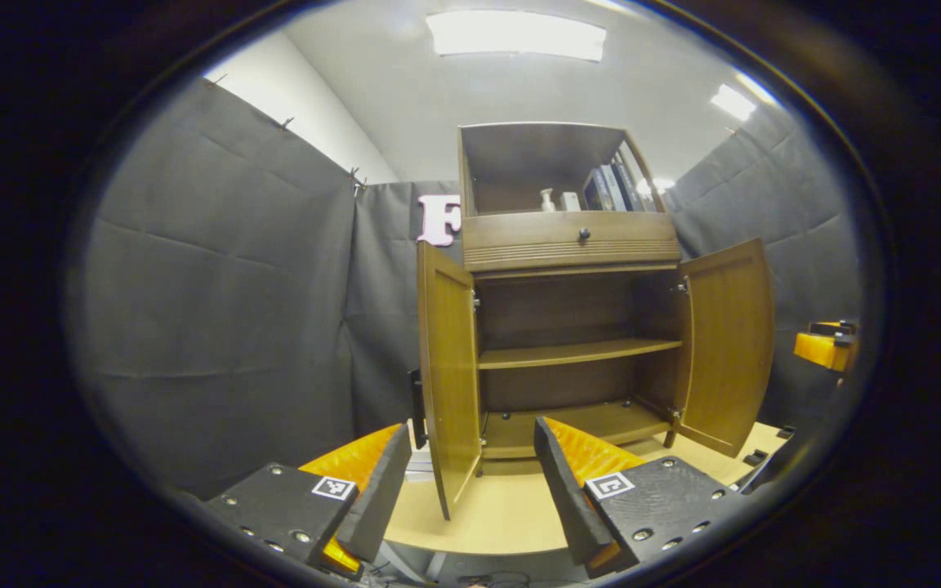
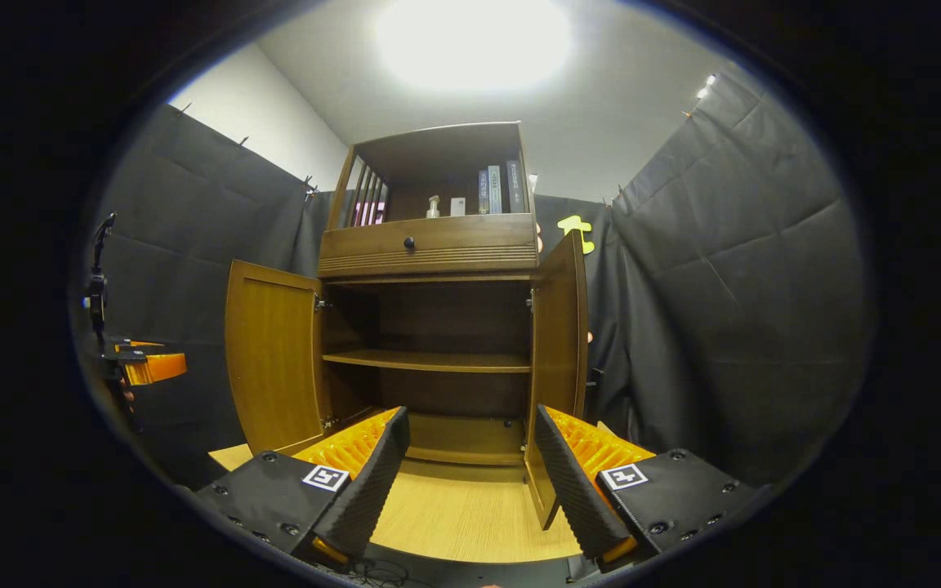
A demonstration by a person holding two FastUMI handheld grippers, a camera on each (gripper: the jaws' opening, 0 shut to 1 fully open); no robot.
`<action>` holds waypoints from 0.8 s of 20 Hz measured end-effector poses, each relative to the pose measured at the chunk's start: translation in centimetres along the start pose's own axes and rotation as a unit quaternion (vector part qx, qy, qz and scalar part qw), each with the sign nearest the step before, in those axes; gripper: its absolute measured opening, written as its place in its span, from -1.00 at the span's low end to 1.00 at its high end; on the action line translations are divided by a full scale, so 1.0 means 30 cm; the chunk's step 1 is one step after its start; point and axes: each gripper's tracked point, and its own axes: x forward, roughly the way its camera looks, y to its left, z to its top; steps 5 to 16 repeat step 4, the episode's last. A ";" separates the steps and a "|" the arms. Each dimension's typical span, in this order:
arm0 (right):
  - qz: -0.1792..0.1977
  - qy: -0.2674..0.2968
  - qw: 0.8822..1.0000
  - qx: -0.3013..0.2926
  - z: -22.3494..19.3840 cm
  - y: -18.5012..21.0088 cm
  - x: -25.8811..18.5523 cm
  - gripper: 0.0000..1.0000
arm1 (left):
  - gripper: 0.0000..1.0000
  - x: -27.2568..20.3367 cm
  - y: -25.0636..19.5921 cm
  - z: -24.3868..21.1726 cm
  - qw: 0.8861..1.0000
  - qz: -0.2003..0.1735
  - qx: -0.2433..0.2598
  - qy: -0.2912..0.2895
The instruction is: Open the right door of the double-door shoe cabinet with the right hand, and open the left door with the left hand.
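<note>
**Both cabinet doors stand open**

Black cloth walls close in the booth, and a pale wooden tabletop (image 2: 462, 510) carries the brown shoe cabinet (image 2: 430, 327) in the middle. Up top, the cabinet has an open shelf with some books (image 2: 497, 189) and a small pump bottle (image 2: 433, 207), and under that a drawer (image 2: 428, 242) with one dark round knob.

The two doors below are the ones that matter. In the right gripper view, the right door (image 2: 556, 359) is swung far out, so mostly its edge shows. The left door (image 2: 274, 359) is swung out wide too. Inside sits a bare middle shelf (image 2: 430, 360) and a bare bottom board.

The right tool (image 2: 470, 465) has its two fingers spread apart with nothing between them. It sits back from the cabinet, touching no door. In the left gripper view, the left tool (image 1: 470, 478) is spread apart as well and holds nothing. The front edge of the left door (image 1: 448, 384) stands in the gap between its fingers, but the fingers do not press on it. Far off at the side of that view, the right tool pokes in a little.

I think the job is just about done, since both doors are open. The next move needs very little: draw both tools back gently, and take care that the left one does not bump its door shut.
</note>
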 end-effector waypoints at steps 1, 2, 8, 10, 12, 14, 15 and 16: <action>-0.001 -0.003 1.000 0.001 0.007 -0.004 0.001 0.84 | 0.75 -0.003 -0.003 0.005 1.000 0.001 0.001 -0.001; -0.001 -0.004 1.000 0.003 0.010 -0.007 0.004 0.92 | 0.75 -0.008 -0.010 0.011 1.000 0.001 0.003 -0.004; 0.000 -0.003 1.000 0.007 0.014 -0.010 0.011 0.84 | 0.75 -0.024 -0.015 0.024 1.000 0.001 0.005 -0.012; 0.000 -0.003 1.000 0.007 0.014 -0.010 0.011 0.84 | 0.75 -0.024 -0.015 0.024 1.000 0.001 0.005 -0.012; 0.000 -0.003 1.000 0.007 0.014 -0.010 0.011 0.84 | 0.75 -0.024 -0.015 0.024 1.000 0.001 0.005 -0.012; 0.000 -0.003 1.000 0.007 0.014 -0.010 0.011 0.84 | 0.75 -0.024 -0.015 0.024 1.000 0.001 0.005 -0.012; 0.000 -0.003 1.000 0.007 0.014 -0.010 0.011 0.84 | 0.75 -0.024 -0.015 0.024 1.000 0.001 0.005 -0.012; 0.000 -0.003 1.000 0.007 0.014 -0.010 0.011 0.84 | 0.75 -0.024 -0.015 0.024 1.000 0.001 0.005 -0.012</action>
